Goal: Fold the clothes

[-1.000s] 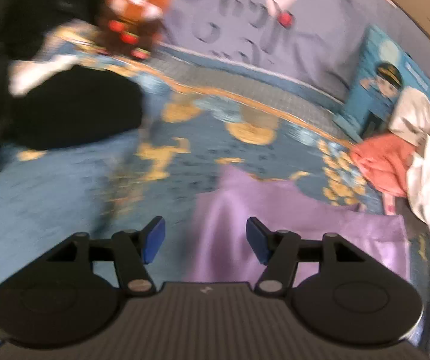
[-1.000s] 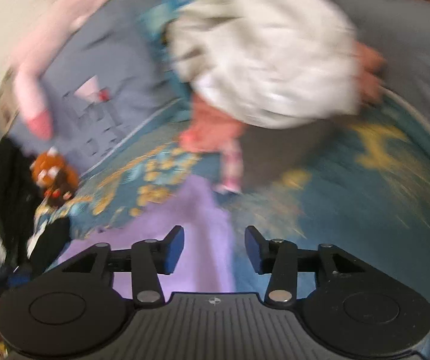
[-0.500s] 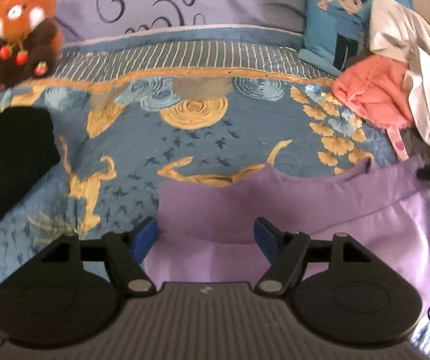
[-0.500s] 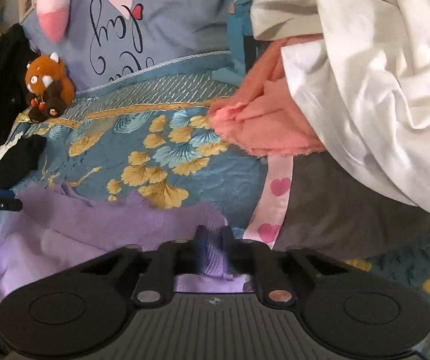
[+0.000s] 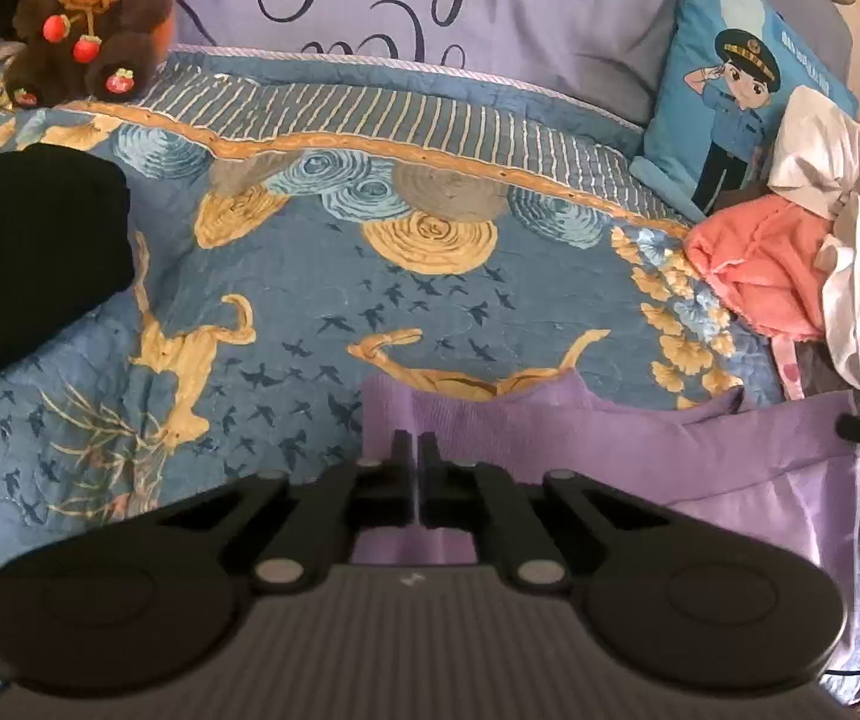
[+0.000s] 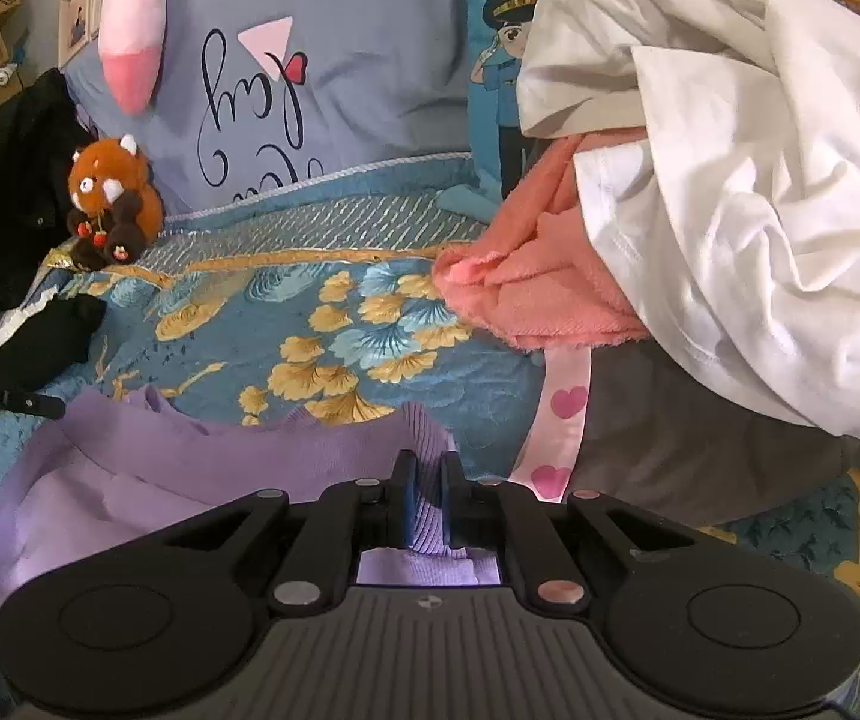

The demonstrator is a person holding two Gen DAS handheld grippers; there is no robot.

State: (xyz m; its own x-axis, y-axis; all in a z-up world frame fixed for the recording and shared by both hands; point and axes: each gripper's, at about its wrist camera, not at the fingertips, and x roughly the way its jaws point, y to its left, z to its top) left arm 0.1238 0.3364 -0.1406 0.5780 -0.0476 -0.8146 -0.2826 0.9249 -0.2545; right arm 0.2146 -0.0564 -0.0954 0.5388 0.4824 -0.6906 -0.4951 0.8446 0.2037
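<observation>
Both the left gripper (image 5: pixel 416 450) and right gripper (image 6: pixel 426 474) are clamped on the ribbed lilac knit garment (image 5: pixel 580 438); one thin pinch could slip and skew the fold.

Ribbed purple knit garment (image 5: pixel 550 426) with satiny lining lies on the quilted cloth bedspread (image 5: pixel 309 300); beside it, fuzzy coral fleece (image 5: pixel 754 276).

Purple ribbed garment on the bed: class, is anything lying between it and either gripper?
Nothing visible. The left gripper and right gripper are both shut on the purple ribbed garment at its far edge. The coral fleece and white shirt lie beyond it.
</observation>
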